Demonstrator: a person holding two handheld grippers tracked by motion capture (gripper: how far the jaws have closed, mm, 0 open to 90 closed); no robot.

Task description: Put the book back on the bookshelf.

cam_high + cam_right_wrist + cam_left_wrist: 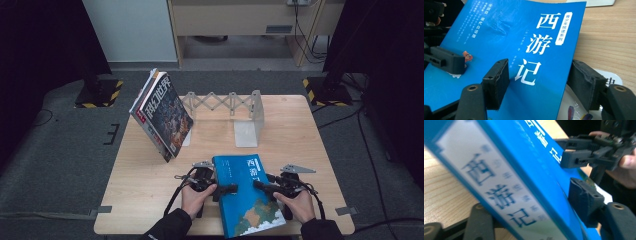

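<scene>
- The blue book (247,192) is tipped up at the near edge of the counter (300,135), between the two hands.
- The left gripper (226,189) fingers (585,197) pinch its spine side.
- The right gripper (260,185) fingers (496,82) pinch its open edge.
- More books (161,116) lean on a grey rack (232,107) farther back.

Two hand-held grippers are shown, both built of black plastic. The left gripper (227,189) and the right gripper (262,186) are each topped by a grey three-cornered plate, and a black cable is trailed from each. Blocky black fingers (496,82) with matte, roughened pads are carried on arms pinned by brass-coloured rivets. Dark sleeves are worn.
</scene>
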